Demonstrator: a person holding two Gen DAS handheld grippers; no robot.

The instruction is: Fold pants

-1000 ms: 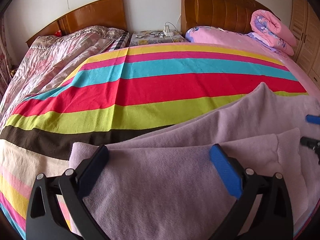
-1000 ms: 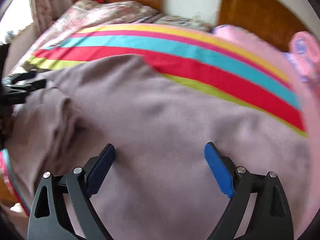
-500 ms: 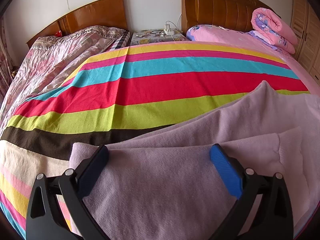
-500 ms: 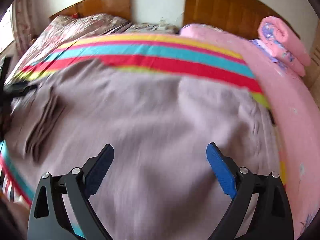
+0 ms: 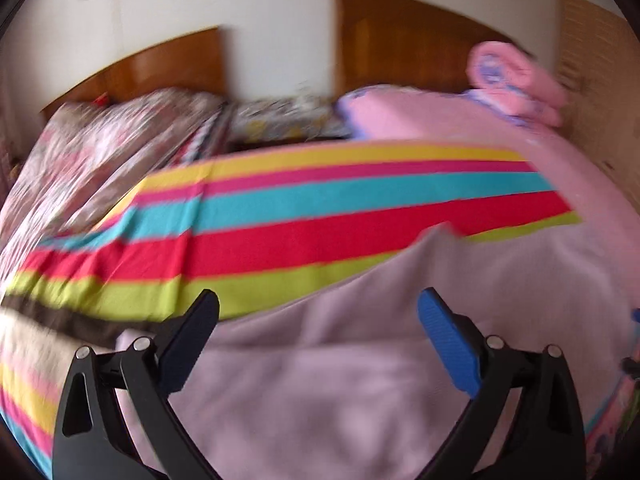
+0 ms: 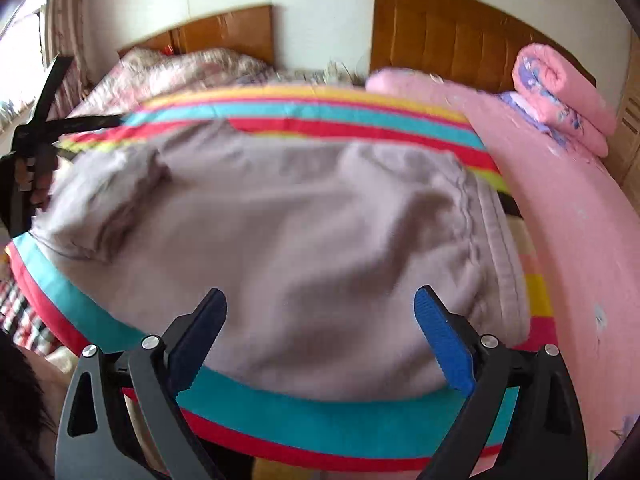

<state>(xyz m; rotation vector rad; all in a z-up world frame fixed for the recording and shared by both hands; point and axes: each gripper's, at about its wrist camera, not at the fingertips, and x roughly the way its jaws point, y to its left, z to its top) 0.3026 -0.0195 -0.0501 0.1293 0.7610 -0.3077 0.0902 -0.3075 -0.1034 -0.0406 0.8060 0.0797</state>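
pants (image 6: 280,240) lay bunched on the striped blanket (image 6: 340,420) on the bed | left gripper (image 5: 318,332) was spread wide over them, held nothing | right gripper (image 6: 320,328) was spread wide too, held nothing | rolled pink quilt (image 6: 560,92) sat far back by the headboard (image 6: 440,32)

Left gripper (image 5: 318,338): black angular frame, triangular cut-outs, silver screw heads at the finger pivots, ribbed blue pads (image 5: 448,344) on the fingers. Right gripper (image 6: 320,330): identical build, black frame, silver screws, same blue pads (image 6: 442,338).
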